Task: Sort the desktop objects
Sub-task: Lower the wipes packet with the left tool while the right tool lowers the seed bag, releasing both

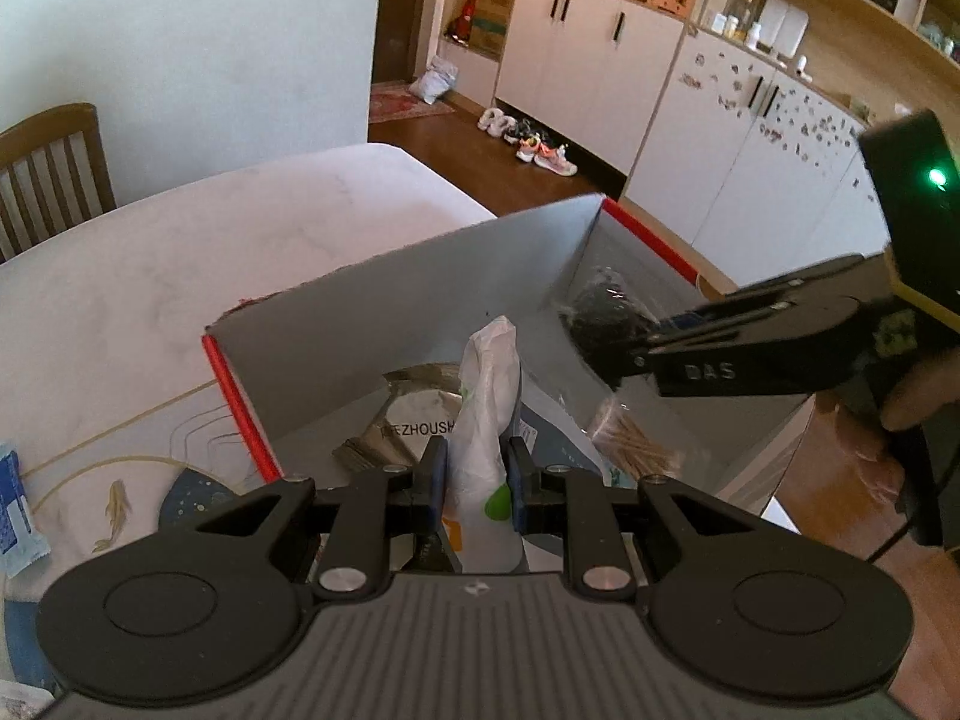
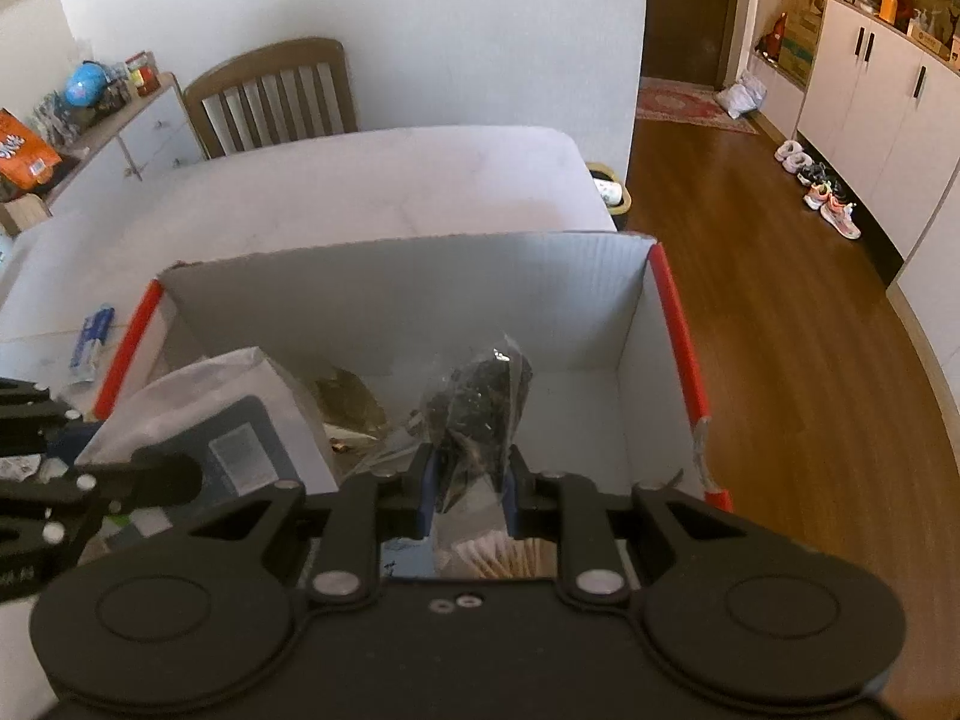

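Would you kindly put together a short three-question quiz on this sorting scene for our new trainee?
1. True or false: the left gripper is shut on a white packet.
2. The right gripper holds which item? A) a clear bag of dark contents; B) a blue toothpaste tube; C) nothing.
3. Fill in: both grippers hold their items over a cardboard box with ____ edges.

Key
1. True: the pads press the packet from both sides.
2. A: the bag is clamped between the pads, above the box's inside.
3. Red: red strips run along its side rims.
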{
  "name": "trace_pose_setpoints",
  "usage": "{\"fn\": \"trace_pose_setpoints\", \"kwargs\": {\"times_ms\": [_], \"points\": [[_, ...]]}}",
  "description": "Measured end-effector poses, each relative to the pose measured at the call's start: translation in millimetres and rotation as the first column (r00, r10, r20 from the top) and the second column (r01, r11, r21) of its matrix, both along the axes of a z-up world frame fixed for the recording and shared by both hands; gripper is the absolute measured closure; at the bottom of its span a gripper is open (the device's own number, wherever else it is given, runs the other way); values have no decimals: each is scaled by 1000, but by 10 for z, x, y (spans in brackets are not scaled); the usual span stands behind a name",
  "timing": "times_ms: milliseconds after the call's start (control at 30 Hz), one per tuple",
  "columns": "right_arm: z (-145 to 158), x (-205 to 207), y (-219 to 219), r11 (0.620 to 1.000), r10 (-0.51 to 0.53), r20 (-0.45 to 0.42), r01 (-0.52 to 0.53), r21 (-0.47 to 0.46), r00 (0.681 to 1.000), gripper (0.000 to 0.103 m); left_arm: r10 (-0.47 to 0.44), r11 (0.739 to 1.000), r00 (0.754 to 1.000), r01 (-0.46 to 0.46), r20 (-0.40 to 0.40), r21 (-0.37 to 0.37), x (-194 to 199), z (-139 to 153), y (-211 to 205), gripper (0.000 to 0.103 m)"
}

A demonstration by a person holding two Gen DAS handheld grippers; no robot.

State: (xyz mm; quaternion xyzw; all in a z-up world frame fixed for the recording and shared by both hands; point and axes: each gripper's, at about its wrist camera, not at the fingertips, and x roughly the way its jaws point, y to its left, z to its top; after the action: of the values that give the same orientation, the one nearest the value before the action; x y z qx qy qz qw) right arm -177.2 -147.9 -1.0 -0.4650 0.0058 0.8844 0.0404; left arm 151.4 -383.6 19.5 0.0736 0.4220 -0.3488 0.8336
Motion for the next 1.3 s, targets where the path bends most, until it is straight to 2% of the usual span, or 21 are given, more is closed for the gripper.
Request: {"fn": "trace_pose_setpoints", "kwargs": {"times_ms": [633,933,1300], "points": [[-328,-308,-47,999,3,128,-8,39,992,83,-22,996,999,24,-27,85,59,-137,-201,84],[-394,-363,-75,999,8,152,-14,44,988,83,-32,991,998,40,-60,130,95,-218,-282,84],[-390,-344,-32,999,-1,162,-5,35,987,77,-19,992,996,30,-88,126,149,-237,-239,81]]}}
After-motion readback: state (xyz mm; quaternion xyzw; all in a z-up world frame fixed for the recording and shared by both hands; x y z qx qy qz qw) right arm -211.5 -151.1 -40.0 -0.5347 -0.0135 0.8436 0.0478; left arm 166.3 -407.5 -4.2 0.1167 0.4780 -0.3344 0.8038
